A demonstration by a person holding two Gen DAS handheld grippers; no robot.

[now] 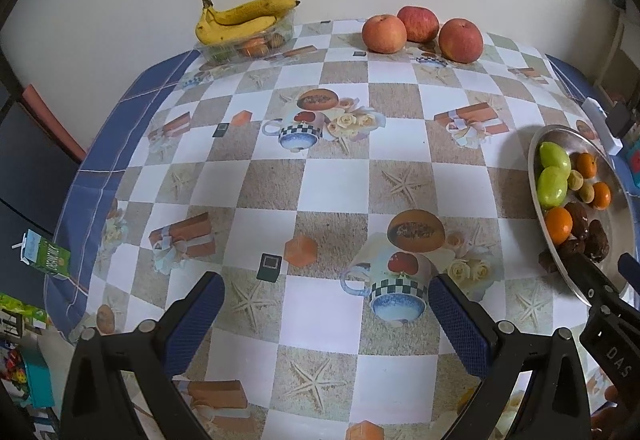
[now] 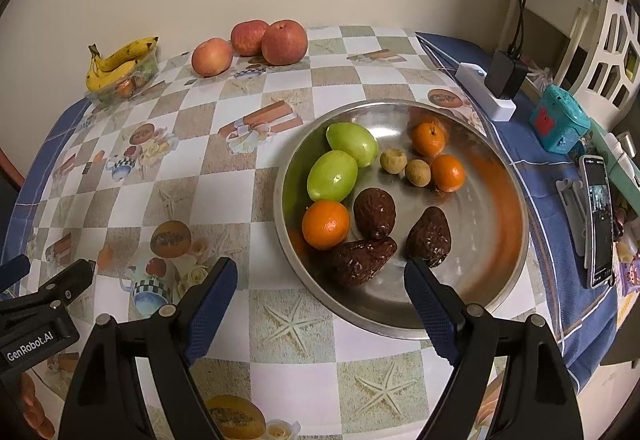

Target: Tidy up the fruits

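Table with a checked cloth [image 2: 280,320]
Metal bowl [image 2: 480,240] right of centre; three apples [image 2: 212,57] upper middle; clear tray [image 2: 148,70] upper left; phone [image 2: 599,224] right edge

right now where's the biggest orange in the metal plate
In the right wrist view the biggest orange sits at the plate's left edge, just below the two green fruits and left of the dark brown fruits.
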